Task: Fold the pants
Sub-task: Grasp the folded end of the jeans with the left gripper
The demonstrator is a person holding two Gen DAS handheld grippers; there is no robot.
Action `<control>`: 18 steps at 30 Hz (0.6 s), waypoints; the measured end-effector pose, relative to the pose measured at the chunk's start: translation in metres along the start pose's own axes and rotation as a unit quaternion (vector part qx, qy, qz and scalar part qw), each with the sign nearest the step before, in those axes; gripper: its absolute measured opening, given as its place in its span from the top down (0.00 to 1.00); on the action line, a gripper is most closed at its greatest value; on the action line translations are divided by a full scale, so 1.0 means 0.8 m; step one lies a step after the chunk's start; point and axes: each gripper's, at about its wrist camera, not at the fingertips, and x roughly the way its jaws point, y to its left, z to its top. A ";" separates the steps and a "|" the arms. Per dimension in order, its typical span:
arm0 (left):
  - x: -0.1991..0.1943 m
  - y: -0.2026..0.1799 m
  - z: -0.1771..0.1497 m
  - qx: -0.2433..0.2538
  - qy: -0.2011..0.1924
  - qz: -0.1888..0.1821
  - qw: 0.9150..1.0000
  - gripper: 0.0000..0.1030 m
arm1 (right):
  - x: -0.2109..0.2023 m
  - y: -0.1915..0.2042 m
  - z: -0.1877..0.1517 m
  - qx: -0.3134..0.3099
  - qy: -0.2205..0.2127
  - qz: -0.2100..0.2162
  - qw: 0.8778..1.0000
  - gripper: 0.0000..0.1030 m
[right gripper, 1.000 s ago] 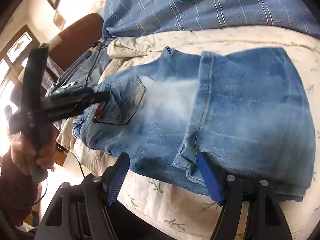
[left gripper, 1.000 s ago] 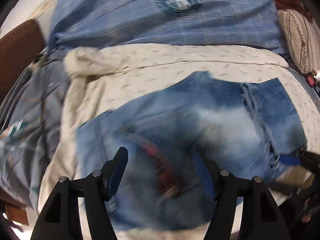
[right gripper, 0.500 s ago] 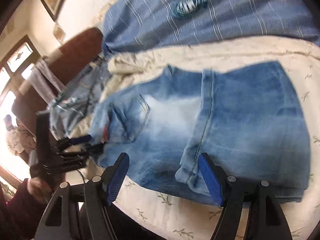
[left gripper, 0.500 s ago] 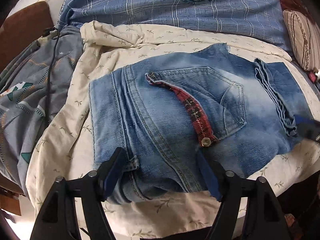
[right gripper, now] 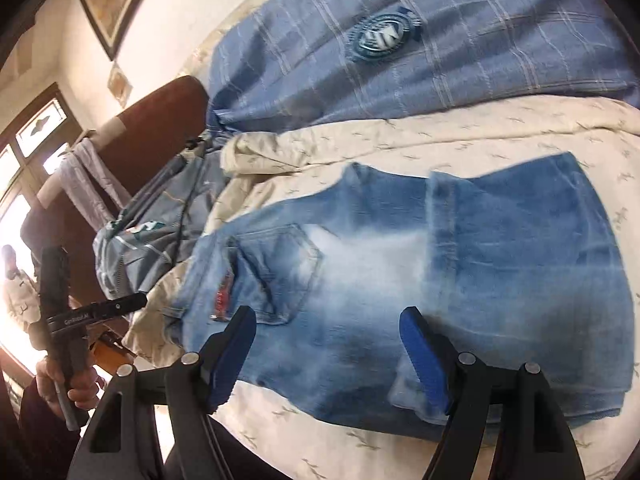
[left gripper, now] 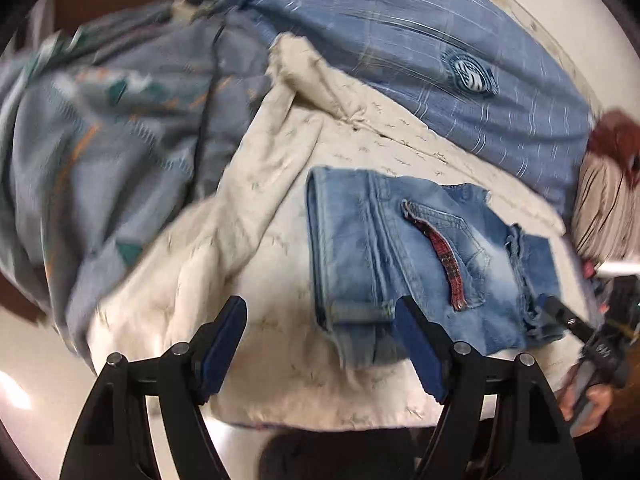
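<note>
Here the folded jeans (left gripper: pixel 420 264) lie flat on the cream sheet (left gripper: pixel 280 264), just below the blue plaid pillow (left gripper: pixel 440 40). The left gripper (left gripper: pixel 320 344) hovers off the jeans' waistband side, jaws spread and empty. The right gripper (right gripper: pixel 328 344) (also spread, empty) hangs over their near edge.

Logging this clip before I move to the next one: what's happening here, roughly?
A person with a handheld gripper in each hand is folding jeans on a cream bedspread. The jeans lie folded into a compact stack, back pocket up. The left gripper and the right gripper are both open, hold nothing and hover over the near edge of the bed. A blue plaid cover lies behind the jeans.
</note>
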 end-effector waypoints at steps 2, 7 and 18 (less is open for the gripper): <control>0.002 0.004 -0.009 -0.017 0.007 -0.015 1.000 0.25 | 0.005 0.008 -0.001 -0.005 0.002 0.005 1.000 0.25; 0.016 -0.004 -0.019 -0.040 0.021 -0.058 0.997 0.30 | 0.020 0.026 -0.006 -0.017 0.014 0.015 1.000 0.25; 0.072 -0.028 -0.025 -0.073 0.080 -0.089 0.990 0.43 | 0.025 0.026 -0.014 -0.040 0.031 -0.014 0.999 0.25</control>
